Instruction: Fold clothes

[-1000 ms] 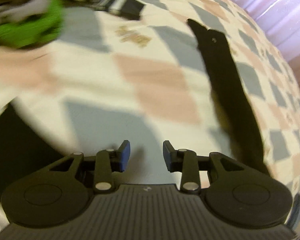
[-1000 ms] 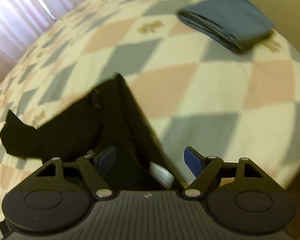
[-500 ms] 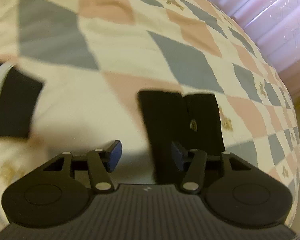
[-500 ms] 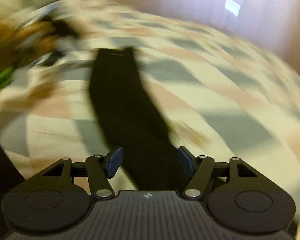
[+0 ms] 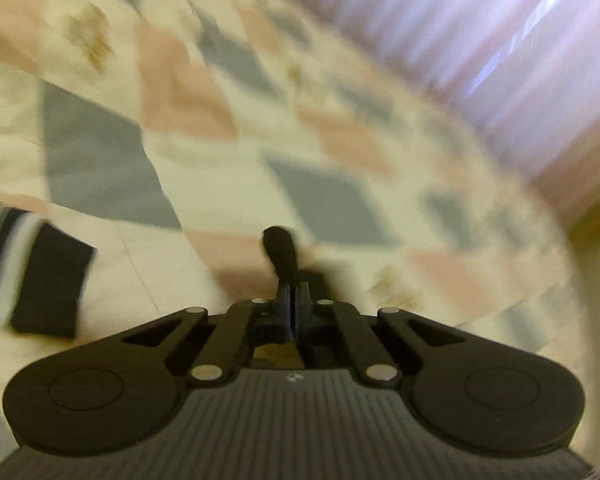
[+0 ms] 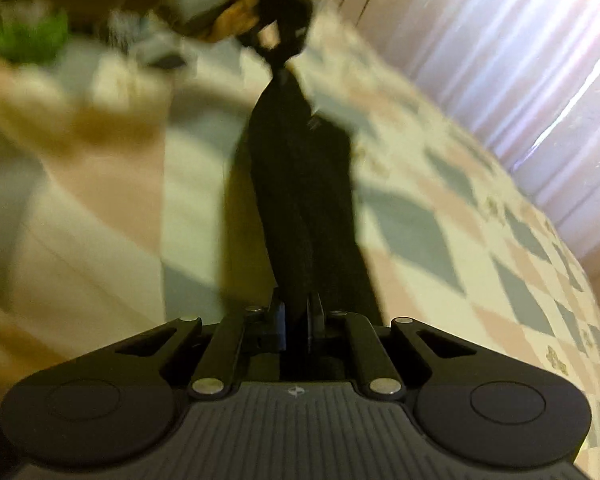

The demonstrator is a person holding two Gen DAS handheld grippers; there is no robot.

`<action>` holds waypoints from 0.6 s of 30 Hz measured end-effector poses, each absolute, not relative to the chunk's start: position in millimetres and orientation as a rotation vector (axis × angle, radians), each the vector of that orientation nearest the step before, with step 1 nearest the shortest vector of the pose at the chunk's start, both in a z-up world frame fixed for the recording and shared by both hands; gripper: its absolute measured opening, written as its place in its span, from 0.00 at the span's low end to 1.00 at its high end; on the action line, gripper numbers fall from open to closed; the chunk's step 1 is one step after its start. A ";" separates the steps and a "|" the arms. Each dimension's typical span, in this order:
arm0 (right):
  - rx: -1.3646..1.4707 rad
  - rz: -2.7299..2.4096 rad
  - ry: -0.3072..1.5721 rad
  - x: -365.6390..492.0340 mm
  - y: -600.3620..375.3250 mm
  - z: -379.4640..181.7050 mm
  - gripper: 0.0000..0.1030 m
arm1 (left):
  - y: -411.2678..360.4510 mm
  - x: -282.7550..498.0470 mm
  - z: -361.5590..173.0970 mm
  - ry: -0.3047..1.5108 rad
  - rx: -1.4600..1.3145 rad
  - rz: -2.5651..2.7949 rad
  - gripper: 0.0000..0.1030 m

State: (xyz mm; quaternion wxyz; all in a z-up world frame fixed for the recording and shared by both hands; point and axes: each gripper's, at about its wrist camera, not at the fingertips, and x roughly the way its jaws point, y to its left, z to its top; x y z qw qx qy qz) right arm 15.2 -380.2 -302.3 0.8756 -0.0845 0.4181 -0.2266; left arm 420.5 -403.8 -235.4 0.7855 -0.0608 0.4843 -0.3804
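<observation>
- Both claws have snapped together since half a second ago, when each stood spread over the black garment lying flat on the bed.
- Now my left claw is clenched on one end of the black garment; a small dark tuft pokes out past the fingertips.
- My right claw is closing with the other end of the same garment between its pads, and I see the cloth pinched there.
- From the right wrist view, the garment runs away from me as a long dark strip, lifted off the checked bedspread, up to the left claw and the hand holding it.
- Farther left in that view sits a blurred green item in a pile of clothes.
- From the left wrist view, a striped dark piece lies on the bedspread at the left.
- Pale curtains hang beyond the bed.
</observation>
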 end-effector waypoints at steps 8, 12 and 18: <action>0.186 -0.523 0.730 -3.8 -476.1 -241.4 0.54 | -455.7 418.1 -163.9 0.898 0.044 -0.642 0.37; 0.517 -0.605 0.647 -12.2 -523.5 -247.0 0.57 | -435.8 435.3 -222.6 1.124 0.057 -0.557 0.35; 0.727 -0.901 0.647 -135.8 -532.1 -277.3 0.71 | -318.7 429.5 -292.8 1.360 -0.073 -0.423 0.39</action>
